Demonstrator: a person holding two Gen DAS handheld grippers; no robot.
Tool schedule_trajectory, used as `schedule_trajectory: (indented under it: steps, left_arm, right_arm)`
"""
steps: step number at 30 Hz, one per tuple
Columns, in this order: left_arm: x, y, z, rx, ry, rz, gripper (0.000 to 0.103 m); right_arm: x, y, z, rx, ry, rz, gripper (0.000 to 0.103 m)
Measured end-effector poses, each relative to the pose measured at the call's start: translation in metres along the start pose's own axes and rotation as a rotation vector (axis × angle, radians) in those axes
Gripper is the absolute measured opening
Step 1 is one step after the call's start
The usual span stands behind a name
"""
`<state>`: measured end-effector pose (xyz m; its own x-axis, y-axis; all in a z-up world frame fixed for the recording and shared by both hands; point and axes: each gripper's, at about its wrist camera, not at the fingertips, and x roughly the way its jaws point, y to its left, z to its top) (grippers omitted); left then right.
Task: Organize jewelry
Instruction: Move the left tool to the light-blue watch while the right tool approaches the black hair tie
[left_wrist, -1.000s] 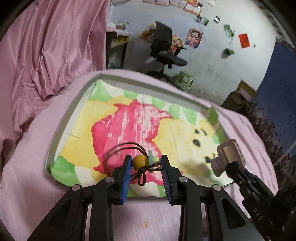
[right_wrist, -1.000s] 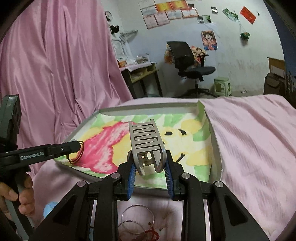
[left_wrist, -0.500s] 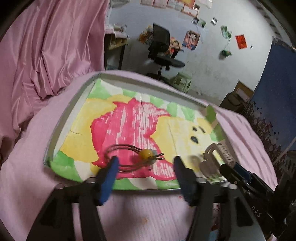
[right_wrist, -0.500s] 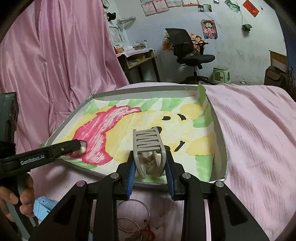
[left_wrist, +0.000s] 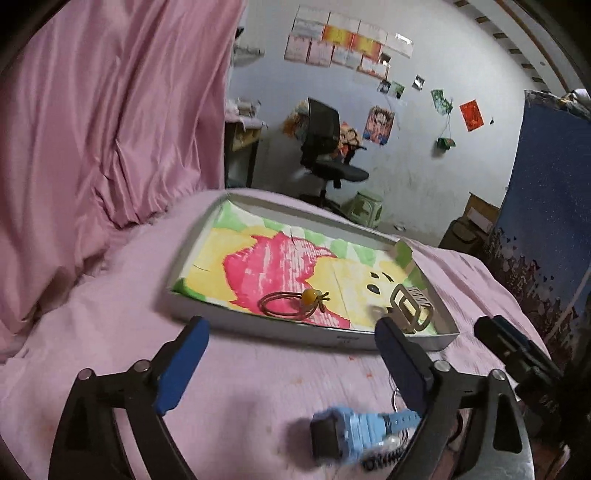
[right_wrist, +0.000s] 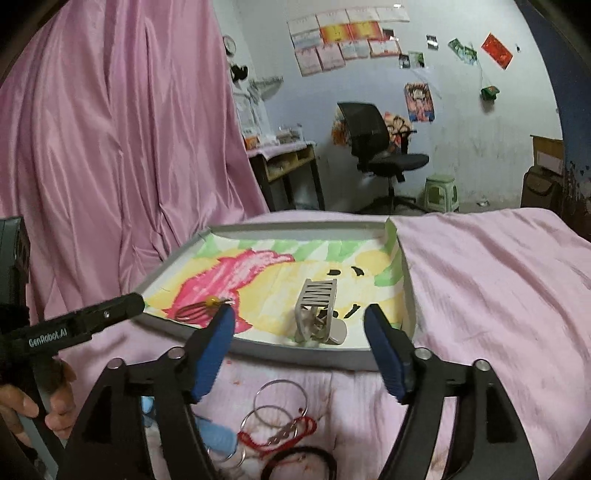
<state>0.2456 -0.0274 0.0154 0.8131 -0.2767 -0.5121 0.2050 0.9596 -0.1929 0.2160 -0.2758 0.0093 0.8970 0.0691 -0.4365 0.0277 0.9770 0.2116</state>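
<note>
A shallow grey tray (left_wrist: 258, 330) (right_wrist: 295, 350) lined with a pink, yellow and green drawing lies on the pink bedspread. A brown cord bracelet with a yellow bead (left_wrist: 291, 303) (right_wrist: 201, 308) lies in its near left part. A grey claw hair clip (left_wrist: 410, 308) (right_wrist: 317, 314) lies in its near right part. My left gripper (left_wrist: 291, 345) is open and empty, just short of the tray's near wall. My right gripper (right_wrist: 299, 330) is open and empty, with the clip lying free beyond its fingertips.
On the bedspread in front of the tray lie a light blue watch (left_wrist: 354, 428), silver rings (right_wrist: 273, 406), a red string bracelet (right_wrist: 280, 435) and a black band (right_wrist: 306, 461). A pink curtain (left_wrist: 92, 129) hangs at the left. An office chair (right_wrist: 376, 147) stands behind.
Both grippers opened and pulled back from the tray. The bead bracelet and the hair clip were let go and now lie in the tray.
</note>
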Motion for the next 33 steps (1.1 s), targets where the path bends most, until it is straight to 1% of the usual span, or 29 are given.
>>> schedule_trajectory:
  steps: [2, 3, 5, 7, 10, 11, 13, 18, 24, 27, 33]
  left_arm:
    - [-0.015, -0.002, -0.005, 0.014, -0.040, 0.004, 0.095]
    - [-0.021, -0.003, -0.008, 0.023, -0.055, 0.006, 0.097]
    - [-0.035, -0.005, -0.014, 0.043, -0.086, 0.010, 0.098]
    - [-0.046, -0.007, -0.020, 0.061, -0.106, 0.010, 0.098]
    - [-0.058, -0.010, -0.027, 0.076, -0.116, 0.017, 0.098]
    - [-0.062, -0.010, -0.030, 0.080, -0.118, 0.021, 0.098]
    - [-0.070, -0.010, -0.035, 0.088, -0.126, 0.029, 0.098]
    - [-0.089, -0.010, -0.050, 0.113, -0.141, 0.047, 0.098]
    - [-0.101, -0.009, -0.062, 0.124, -0.120, 0.058, 0.098]
    - [-0.099, -0.007, -0.063, 0.119, -0.107, 0.050, 0.098]
    - [-0.090, -0.005, -0.067, 0.112, -0.064, 0.041, 0.098]
  right_arm:
    - [-0.015, 0.000, -0.002, 0.010, -0.028, 0.008, 0.079]
    - [-0.020, 0.000, -0.003, 0.011, -0.036, 0.009, 0.080]
    - [-0.033, 0.001, -0.005, 0.007, -0.060, 0.006, 0.086]
    - [-0.045, 0.002, -0.007, -0.004, -0.085, 0.004, 0.090]
    - [-0.062, 0.005, -0.011, -0.024, -0.115, 0.002, 0.094]
    - [-0.067, 0.006, -0.013, -0.031, -0.121, 0.001, 0.097]
    - [-0.076, 0.008, -0.018, -0.044, -0.132, -0.002, 0.101]
    - [-0.096, 0.015, -0.030, -0.074, -0.137, -0.014, 0.101]
    - [-0.120, 0.023, -0.045, -0.129, -0.142, -0.025, 0.101]
    - [-0.126, 0.024, -0.049, -0.141, -0.134, -0.029, 0.101]
    - [-0.125, 0.023, -0.057, -0.136, -0.087, -0.041, 0.101]
